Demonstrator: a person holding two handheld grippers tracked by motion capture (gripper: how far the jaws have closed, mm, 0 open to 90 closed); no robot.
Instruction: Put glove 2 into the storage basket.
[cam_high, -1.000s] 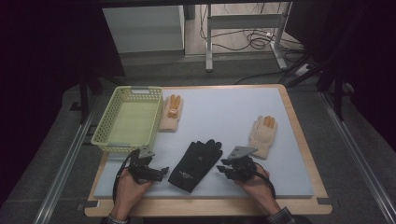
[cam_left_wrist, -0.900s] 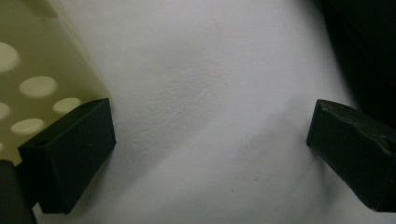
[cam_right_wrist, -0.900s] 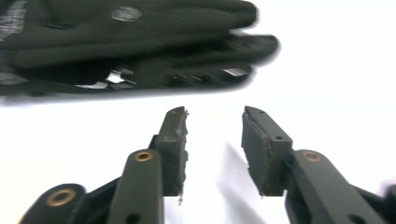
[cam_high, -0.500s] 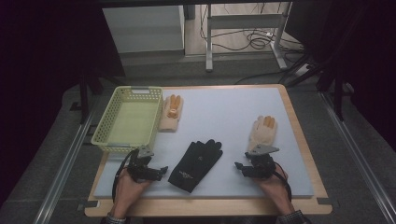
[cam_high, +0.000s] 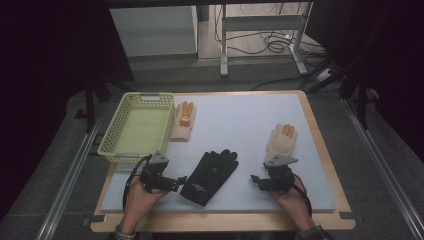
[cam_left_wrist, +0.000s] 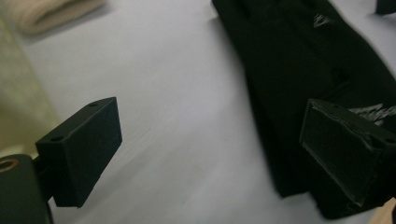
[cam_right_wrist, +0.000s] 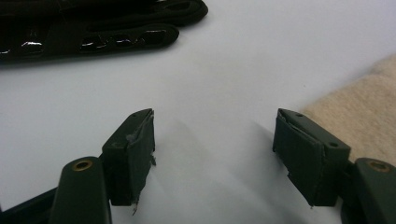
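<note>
Both claws hover low at the near edge of the grey mat (cam_high: 240, 125), each with its jaws apart and nothing between them; the jaws of the right claw (cam_high: 257, 179) have just been opening, over bare mat in the right gripper view. The left claw (cam_high: 181, 178) points at the wrist end of the black glove (cam_high: 210, 170), which lies flat just beside it, its fingers towards the far side; in the left gripper view the glove (cam_left_wrist: 303, 93) runs under and past the right-hand jaw, while the other jaw stands over bare mat. Likely fault: as it stands, a closing stroke would probably catch one edge of the cuff or slide across the fabric, so the limp glove could drag, fold or slip free on lifting; centring the cuff between the jaws first seems wise. The right claw aims inwards across the mat, towards the black glove, and the tan glove (cam_high: 281, 141) lies just beyond it, near but apart; in the right gripper view the tan fabric (cam_right_wrist: 359, 116) borders the right-hand jaw, and a careless sweep might snag or shove it. Farther off, a second tan glove (cam_high: 183, 121) rests against the yellow basket (cam_high: 115, 145), which sits at the far left and is judged the likely destination.
</note>
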